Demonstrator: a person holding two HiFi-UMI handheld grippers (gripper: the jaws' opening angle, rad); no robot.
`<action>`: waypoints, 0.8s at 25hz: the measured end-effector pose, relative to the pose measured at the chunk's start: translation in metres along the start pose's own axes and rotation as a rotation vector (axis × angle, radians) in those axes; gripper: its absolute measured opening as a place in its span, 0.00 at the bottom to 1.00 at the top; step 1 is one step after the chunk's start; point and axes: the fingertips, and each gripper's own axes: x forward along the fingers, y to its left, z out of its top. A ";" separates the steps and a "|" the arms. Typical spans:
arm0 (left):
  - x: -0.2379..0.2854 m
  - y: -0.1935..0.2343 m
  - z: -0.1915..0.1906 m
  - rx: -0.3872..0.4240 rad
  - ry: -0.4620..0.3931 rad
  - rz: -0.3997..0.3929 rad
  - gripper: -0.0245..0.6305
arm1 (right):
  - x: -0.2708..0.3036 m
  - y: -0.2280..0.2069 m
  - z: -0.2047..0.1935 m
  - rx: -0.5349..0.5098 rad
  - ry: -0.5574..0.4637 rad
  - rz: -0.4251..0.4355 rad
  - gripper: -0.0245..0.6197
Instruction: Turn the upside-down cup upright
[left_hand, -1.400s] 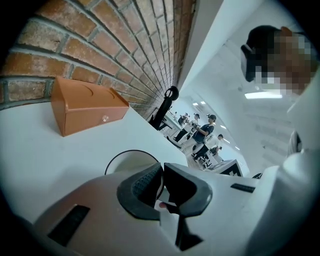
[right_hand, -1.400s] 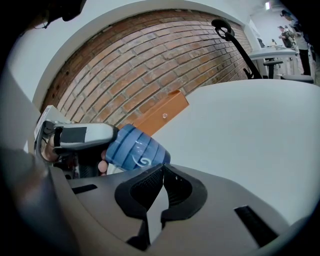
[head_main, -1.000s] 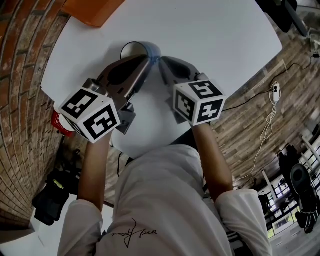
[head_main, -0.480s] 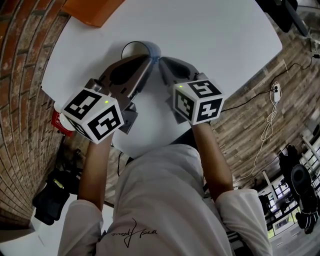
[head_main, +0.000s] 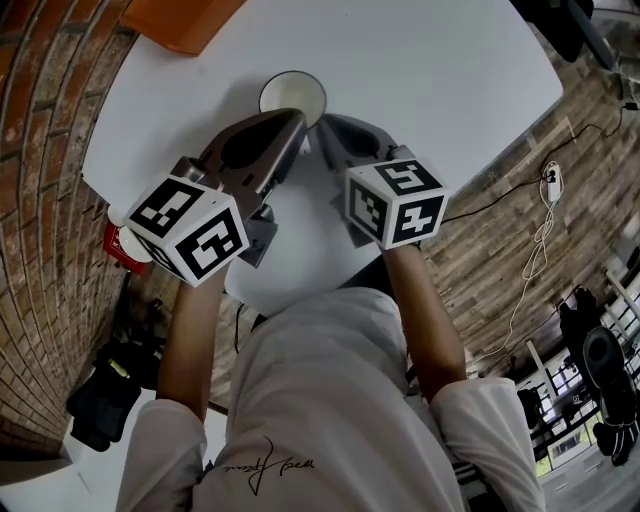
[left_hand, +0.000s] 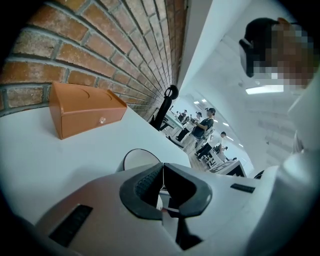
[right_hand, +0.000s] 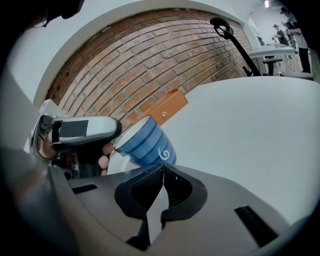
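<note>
The blue-striped cup (head_main: 292, 97) with a white inside sits on the white table (head_main: 430, 70) just beyond both gripper tips, its mouth facing up toward the head camera. In the right gripper view the cup (right_hand: 147, 142) leans, mouth toward the upper left, and its base is hidden behind my jaws. My left gripper (head_main: 298, 120) is shut at the cup's near left side, and only the cup's rim (left_hand: 141, 157) shows past its tips (left_hand: 162, 165). The right gripper (head_main: 322, 130) is shut too, tips (right_hand: 163, 169) against the cup's lower side. Nothing lies between either pair of jaws.
An orange box (head_main: 185, 18) stands at the table's far left edge by the brick wall (head_main: 40, 120). A red thing (head_main: 120, 245) sits below the table's left rim. Several people (left_hand: 200, 127) stand far off in the room. A cable (head_main: 535, 250) runs along the floor at right.
The cup has turned from lying with its mouth to the left to mouth-up toward the camera. Both grippers have stayed almost in place.
</note>
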 end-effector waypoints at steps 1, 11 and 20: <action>0.001 0.000 0.000 -0.003 0.000 0.000 0.05 | 0.000 -0.001 0.000 0.000 0.000 0.002 0.07; -0.002 0.001 0.003 -0.031 -0.017 0.002 0.05 | -0.001 0.002 0.002 -0.004 -0.002 0.006 0.07; -0.012 -0.004 0.001 -0.042 -0.038 0.003 0.05 | -0.011 0.010 0.007 -0.032 -0.012 0.012 0.07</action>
